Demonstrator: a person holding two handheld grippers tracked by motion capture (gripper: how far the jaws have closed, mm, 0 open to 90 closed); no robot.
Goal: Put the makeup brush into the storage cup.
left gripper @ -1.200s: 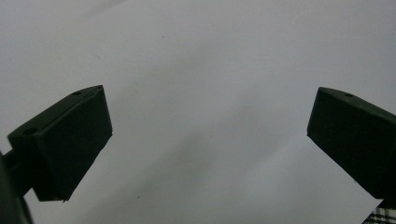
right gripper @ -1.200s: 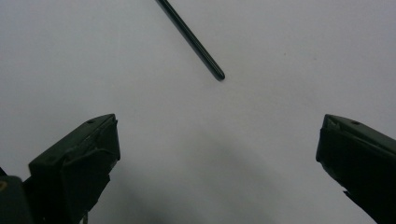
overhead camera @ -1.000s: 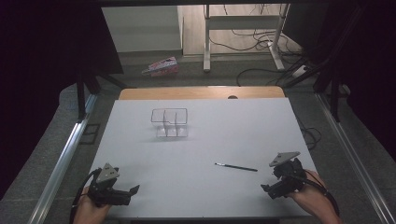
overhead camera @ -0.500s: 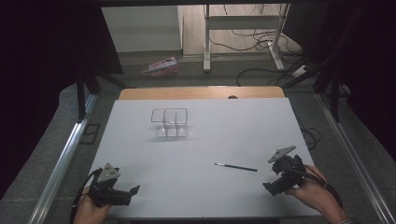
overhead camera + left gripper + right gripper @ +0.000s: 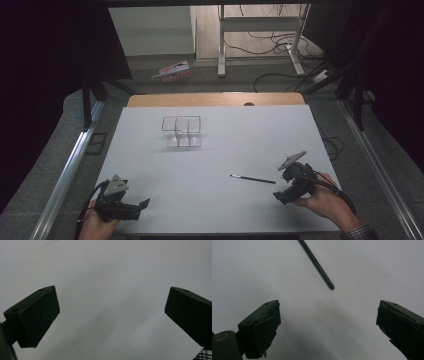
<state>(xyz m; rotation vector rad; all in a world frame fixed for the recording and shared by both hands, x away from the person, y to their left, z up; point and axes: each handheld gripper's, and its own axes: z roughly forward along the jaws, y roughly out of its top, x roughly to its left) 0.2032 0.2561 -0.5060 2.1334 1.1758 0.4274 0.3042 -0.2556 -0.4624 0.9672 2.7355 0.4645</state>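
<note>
Left gripper: your black two-jaw left gripper (image 5: 142, 204) sits at the near left corner of the white table top (image 5: 225, 145), held in your left hand (image 5: 97, 225). In the left gripper view (image 5: 112, 312) its jaws stand wide apart with nothing between them, just bare white surface. A scrap of checked sleeve (image 5: 205, 354) shows at the lower right corner of that view.

Grey plate, left: the grey three-cornered plate (image 5: 117, 184) rides on top of the left gripper, tilted towards the camera.

Clear box: a small clear plastic box with inner dividers (image 5: 181, 131) stands on the far half of the table, left of centre, well apart from both of your grippers.

Thin rod: the thin black pen-like stick (image 5: 252, 178) lies flat on the table right of centre, running roughly left to right, its right end near your right gripper. In the right gripper view (image 5: 316, 264) its rounded end lies just ahead of the jaws, short of the gap between them, touching neither.

Right gripper: your black two-jaw right gripper (image 5: 278, 197) is at the near right of the table, in your right hand (image 5: 325, 202), pointing left towards the stick. Its jaws (image 5: 328, 322) have just been closing a little, yet they are spread wide and hold nothing.

Grey plate, right: the grey three-cornered plate (image 5: 292, 160) sits on top of the right gripper, tipped up.

Floor beyond: a pink and white packet (image 5: 172, 71) lies on the floor past the table's far edge.
</note>
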